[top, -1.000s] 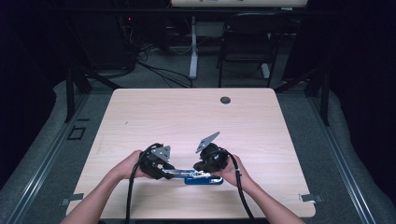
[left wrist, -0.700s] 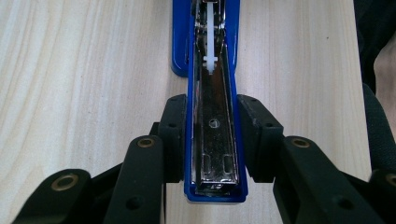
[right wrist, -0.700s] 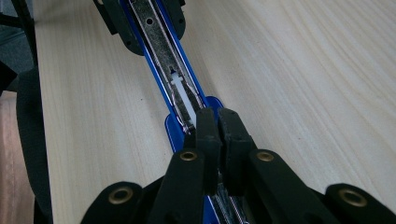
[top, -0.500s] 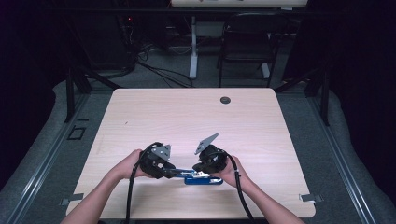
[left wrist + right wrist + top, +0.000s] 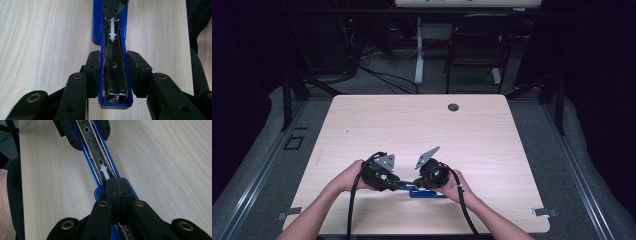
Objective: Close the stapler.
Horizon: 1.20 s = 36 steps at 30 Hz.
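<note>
1. The blue stapler [image 5: 113,75] is seen lying on the table [image 5: 422,125] near its front edge, unmoved since the earlier frames.
2. It is clamped at its sides by the left gripper [image 5: 113,75], as before.
3. The right gripper [image 5: 117,192] is fully closed, pads together above the stapler's rear; any grip cannot be told.

A lab or test workspace: a pale wooden table [image 5: 422,125] stands alone on grey carpet, ringed by dark curtains. Beyond its far edge, loose cables [image 5: 382,75] trail across the floor near a black chair [image 5: 474,47] and a desk leg [image 5: 419,55].
</note>
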{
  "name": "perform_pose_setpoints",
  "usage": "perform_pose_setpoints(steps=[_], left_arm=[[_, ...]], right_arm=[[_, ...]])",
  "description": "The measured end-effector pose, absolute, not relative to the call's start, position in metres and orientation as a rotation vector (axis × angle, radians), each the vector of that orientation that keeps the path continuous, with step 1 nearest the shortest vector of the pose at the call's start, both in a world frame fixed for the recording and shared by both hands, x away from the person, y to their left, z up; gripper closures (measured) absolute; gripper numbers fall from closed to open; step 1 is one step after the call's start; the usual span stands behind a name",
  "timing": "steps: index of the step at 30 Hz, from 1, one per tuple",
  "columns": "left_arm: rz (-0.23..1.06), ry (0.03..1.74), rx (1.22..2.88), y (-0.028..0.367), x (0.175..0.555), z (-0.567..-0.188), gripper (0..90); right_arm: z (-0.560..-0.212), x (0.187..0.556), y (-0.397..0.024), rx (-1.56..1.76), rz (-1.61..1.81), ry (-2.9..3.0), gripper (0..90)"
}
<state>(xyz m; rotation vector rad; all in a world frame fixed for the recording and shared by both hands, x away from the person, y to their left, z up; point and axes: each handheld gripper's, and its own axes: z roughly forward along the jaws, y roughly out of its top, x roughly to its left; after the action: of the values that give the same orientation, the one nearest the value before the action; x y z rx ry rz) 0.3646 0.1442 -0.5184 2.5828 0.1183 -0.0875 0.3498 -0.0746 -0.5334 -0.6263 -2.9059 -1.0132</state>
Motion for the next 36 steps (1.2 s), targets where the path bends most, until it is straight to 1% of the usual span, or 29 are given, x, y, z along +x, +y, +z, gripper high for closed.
perform_pose_setpoints(steps=[3,11,12,13,21,22,24,25,26,28,29,31,32,35,36], left_arm=[[-0.105,0.117,2.595,0.145,0.365,-0.518,63.9],[-0.066,0.127,2.593,0.144,0.362,-0.518,64.1],[-0.081,0.112,2.602,0.144,0.362,-0.517,64.4],[-0.047,0.118,2.591,0.144,0.361,-0.517,64.5],[-0.056,0.111,2.574,0.144,0.362,-0.514,64.8],[-0.074,0.105,2.581,0.144,0.362,-0.513,64.5],[-0.045,0.112,2.571,0.144,0.361,-0.513,64.4],[-0.059,0.107,2.575,0.143,0.361,-0.512,64.4],[-0.035,0.109,2.57,0.143,0.36,-0.512,64.4],[-0.061,0.099,2.576,0.143,0.361,-0.511,64.5],[-0.035,0.111,2.567,0.143,0.36,-0.511,64.5],[-0.059,0.102,2.569,0.144,0.361,-0.51,64.3],[-0.037,0.111,2.563,0.143,0.36,-0.51,64.3],[-0.059,0.106,2.57,0.143,0.361,-0.507,64.1],[-0.038,0.118,2.565,0.143,0.36,-0.508,64.1]], right_arm=[[-0.533,0.35,-0.074,-0.622,-1.015,-2.907,90.0],[-0.535,0.346,-0.07,-0.602,-1.032,-2.9,90.0],[-0.535,0.346,-0.07,-0.603,-1.028,-2.904,90.0],[-0.534,0.346,-0.069,-0.603,-1.037,-2.903,90.0],[-0.533,0.345,-0.07,-0.603,-1.059,-2.902,90.0],[-0.533,0.345,-0.07,-0.602,-1.058,-2.903,90.0],[-0.533,0.345,-0.07,-0.604,-1.064,-2.9,90.0],[-0.533,0.345,-0.07,-0.604,-1.064,-2.901,90.0],[-0.533,0.345,-0.07,-0.602,-1.07,-2.901,90.0],[-0.532,0.345,-0.07,-0.603,-1.071,-2.899,90.0],[-0.532,0.344,-0.07,-0.604,-1.073,-2.901,90.0],[-0.532,0.344,-0.069,-0.604,-1.08,-2.899,90.0],[-0.532,0.343,-0.069,-0.603,-1.083,-2.898,90.0],[-0.531,0.343,-0.069,-0.593,-1.084,-2.903,90.0],[-0.531,0.343,-0.069,-0.595,-1.084,-2.901,90.0]])
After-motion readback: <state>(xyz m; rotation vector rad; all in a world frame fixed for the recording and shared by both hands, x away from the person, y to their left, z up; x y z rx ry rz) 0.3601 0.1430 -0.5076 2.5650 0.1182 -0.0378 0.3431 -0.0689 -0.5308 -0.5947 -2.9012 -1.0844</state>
